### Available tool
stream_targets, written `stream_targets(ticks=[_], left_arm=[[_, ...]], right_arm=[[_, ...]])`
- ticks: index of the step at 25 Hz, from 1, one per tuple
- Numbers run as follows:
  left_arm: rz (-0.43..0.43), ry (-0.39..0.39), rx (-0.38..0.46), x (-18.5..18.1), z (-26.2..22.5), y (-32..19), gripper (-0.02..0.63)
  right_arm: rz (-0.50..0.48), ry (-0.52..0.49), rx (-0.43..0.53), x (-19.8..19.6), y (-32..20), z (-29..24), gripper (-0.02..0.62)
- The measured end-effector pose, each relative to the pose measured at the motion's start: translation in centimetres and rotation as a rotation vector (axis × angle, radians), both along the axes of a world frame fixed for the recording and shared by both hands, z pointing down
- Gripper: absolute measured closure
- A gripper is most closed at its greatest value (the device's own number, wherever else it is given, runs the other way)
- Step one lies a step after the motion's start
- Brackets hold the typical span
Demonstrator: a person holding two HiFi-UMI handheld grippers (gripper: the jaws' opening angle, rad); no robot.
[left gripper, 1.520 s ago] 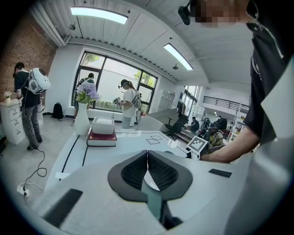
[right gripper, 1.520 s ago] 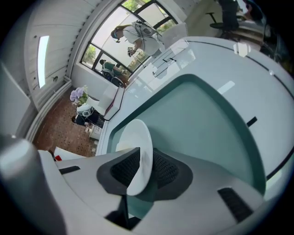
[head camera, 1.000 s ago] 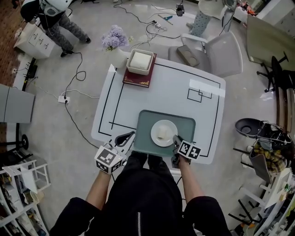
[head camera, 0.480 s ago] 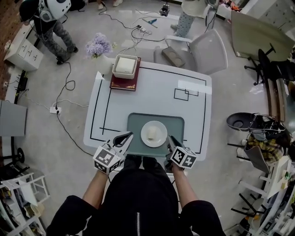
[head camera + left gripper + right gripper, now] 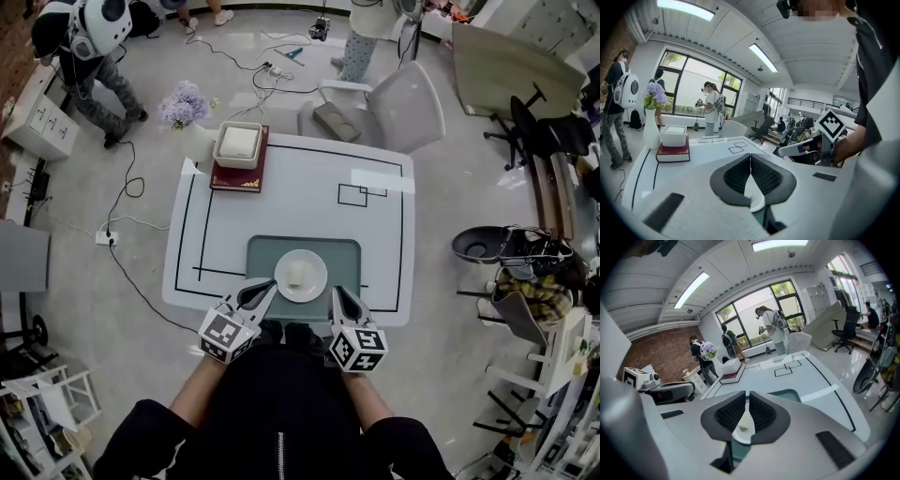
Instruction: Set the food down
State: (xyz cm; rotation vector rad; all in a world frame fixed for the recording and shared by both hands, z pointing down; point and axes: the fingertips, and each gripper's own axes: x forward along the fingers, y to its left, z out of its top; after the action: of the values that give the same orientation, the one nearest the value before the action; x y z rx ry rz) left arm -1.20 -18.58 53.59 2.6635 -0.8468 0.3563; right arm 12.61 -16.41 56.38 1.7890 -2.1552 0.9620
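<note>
Person in a black zip-front top [image 5: 281, 412] with short black sleeves [image 5: 141, 433], light grey moulded left gripper [image 5: 270, 283] and right gripper [image 5: 337, 291], black ribbed jaw pads [image 5: 736, 176], each gripper topped by a white cube [image 5: 357, 348] with black square markers

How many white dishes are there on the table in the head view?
2. A round plate lies on the green tray at the near side; a square dish stands on the red book at the far left corner. None seems hidden.

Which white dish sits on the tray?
The round plate, lying on the green tray; the square dish rests on the red book instead.
</note>
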Motion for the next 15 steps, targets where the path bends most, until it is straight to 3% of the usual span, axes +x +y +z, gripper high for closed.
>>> stream_targets(ticks=[15], left_arm=[[0.007, 0.008, 0.04, 1.7, -2.2, 1.6, 0.597]], right_arm=[[-0.095, 0.134, 0.297, -3.4, 1.1, -8.8, 0.586]])
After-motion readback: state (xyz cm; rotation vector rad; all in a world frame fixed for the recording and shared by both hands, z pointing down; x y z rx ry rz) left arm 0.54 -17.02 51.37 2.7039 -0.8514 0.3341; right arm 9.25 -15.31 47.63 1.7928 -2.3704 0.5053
